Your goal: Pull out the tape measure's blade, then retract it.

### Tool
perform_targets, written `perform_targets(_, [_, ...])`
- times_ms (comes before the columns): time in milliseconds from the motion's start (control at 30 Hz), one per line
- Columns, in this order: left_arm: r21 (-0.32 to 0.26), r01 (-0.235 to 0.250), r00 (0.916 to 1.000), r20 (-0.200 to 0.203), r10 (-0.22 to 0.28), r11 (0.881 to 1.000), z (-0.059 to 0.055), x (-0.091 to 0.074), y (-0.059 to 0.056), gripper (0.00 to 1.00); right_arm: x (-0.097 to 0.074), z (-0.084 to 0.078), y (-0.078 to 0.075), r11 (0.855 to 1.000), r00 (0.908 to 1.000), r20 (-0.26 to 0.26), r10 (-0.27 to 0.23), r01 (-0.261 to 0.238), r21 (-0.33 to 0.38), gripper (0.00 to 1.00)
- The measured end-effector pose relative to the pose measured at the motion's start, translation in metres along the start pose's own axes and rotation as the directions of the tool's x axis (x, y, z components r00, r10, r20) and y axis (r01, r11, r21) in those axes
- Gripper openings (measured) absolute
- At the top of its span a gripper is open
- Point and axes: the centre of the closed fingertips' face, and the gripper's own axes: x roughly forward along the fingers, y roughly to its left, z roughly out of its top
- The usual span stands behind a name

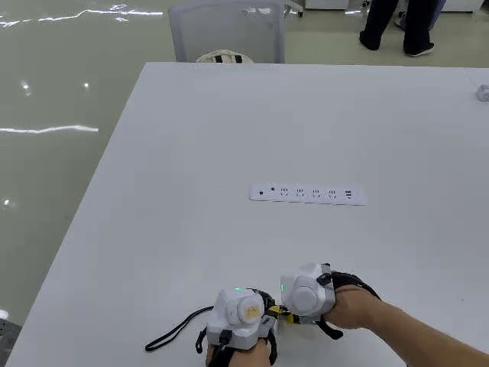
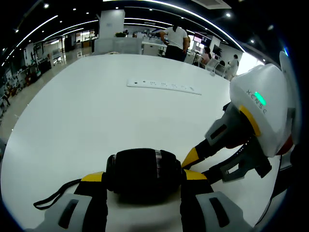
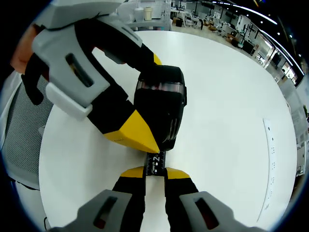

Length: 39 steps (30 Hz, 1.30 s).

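Observation:
In the left gripper view, a black tape measure (image 2: 144, 170) sits between yellow-tipped jaws; my left gripper (image 2: 145, 178) is shut on its body. Its black wrist strap (image 2: 53, 197) trails left on the white table (image 2: 87, 116). The right gripper view has the case (image 3: 161, 104) straight ahead, with a short piece of blade (image 3: 155, 163) coming out of it. My right gripper (image 3: 155, 172) is shut on that blade's end. In the head view the left gripper (image 1: 260, 306) and right gripper (image 1: 280, 313) meet near the table's front edge, hiding most of the tape measure; the strap (image 1: 172, 334) lies to the left.
A white power strip (image 1: 307, 194) lies flat mid-table, beyond the grippers. A grey chair (image 1: 226, 30) stands at the far edge, and a person's legs (image 1: 397, 23) are further back. The table's left edge (image 1: 92, 199) drops to a shiny floor.

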Motion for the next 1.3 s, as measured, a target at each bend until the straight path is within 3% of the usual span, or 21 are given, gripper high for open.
perform_targets(1033, [0.001,0.004,1.0000,0.002,-0.004,1.000,0.0008,-0.0002,0.0000,0.57,0.0036,0.0055,-0.0007,1.000,0.9999,-0.008,0.010,-0.010,0.008,0.14])
perform_targets(1300, [0.006,-0.004,0.9999,0.016,0.004,1.000,0.0010,0.0004,0.0002,0.56,0.0037,0.0076,-0.0010,1.000,0.9999,0.015,0.006,-0.007,0.029,0.14])
